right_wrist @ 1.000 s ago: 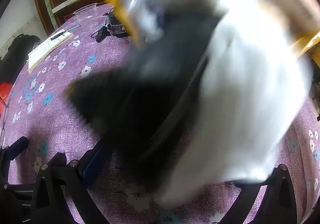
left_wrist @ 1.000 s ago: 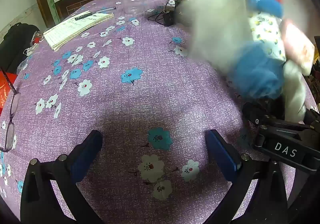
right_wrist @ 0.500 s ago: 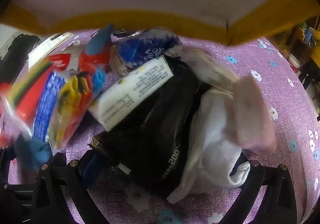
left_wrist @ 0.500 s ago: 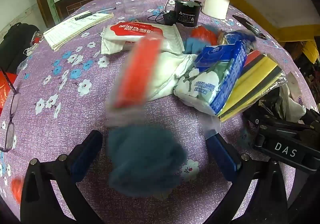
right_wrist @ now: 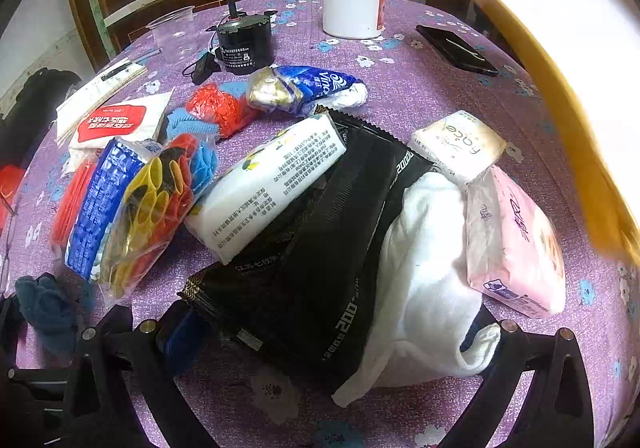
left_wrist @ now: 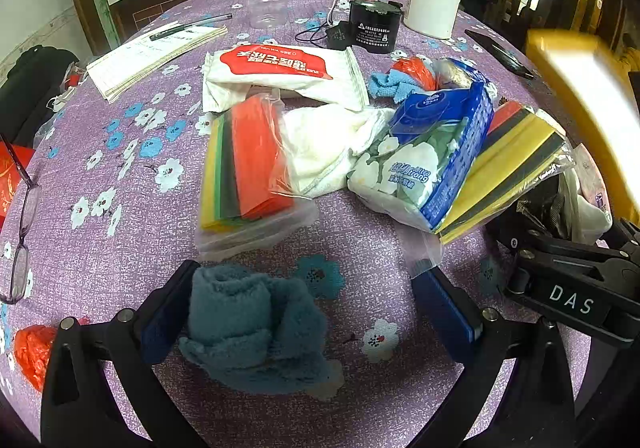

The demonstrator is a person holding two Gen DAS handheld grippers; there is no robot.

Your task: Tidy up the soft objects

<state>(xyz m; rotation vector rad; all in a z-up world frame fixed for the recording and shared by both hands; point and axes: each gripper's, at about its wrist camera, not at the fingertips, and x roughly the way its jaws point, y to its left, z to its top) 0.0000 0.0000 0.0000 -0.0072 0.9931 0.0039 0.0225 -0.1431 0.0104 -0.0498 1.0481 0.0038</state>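
Observation:
Soft goods lie heaped on the purple flowered tablecloth (left_wrist: pixel 120 240). My left gripper (left_wrist: pixel 308 304) is open; a rolled teal towel (left_wrist: pixel 248 324) lies between its fingers, against the left one. Beyond it are a sponge pack (left_wrist: pixel 244 160), a white cloth (left_wrist: pixel 320 144), a blue tissue pack (left_wrist: pixel 432 160) and a red-labelled wipes pack (left_wrist: pixel 280 72). My right gripper (right_wrist: pixel 332 344) is open; a black packet (right_wrist: pixel 320 268) and a white cloth (right_wrist: pixel 424 288) lie between its fingers. A white tissue pack (right_wrist: pixel 268 184) and a pink pack (right_wrist: pixel 516 248) rest beside them.
A yellow-rimmed container (right_wrist: pixel 560 60) hangs blurred at the right. At the back stand a white jar (right_wrist: pixel 352 0), a black motor (right_wrist: pixel 244 44) and a clear cup (left_wrist: pixel 266 4). A notebook (left_wrist: pixel 152 56) lies left, glasses (left_wrist: pixel 20 232) at the left edge, a phone (right_wrist: pixel 456 48) right.
The soft goods fell from the yellow container onto the table and came to rest. The teal towel landed between my left fingers. The container moved off to the right.

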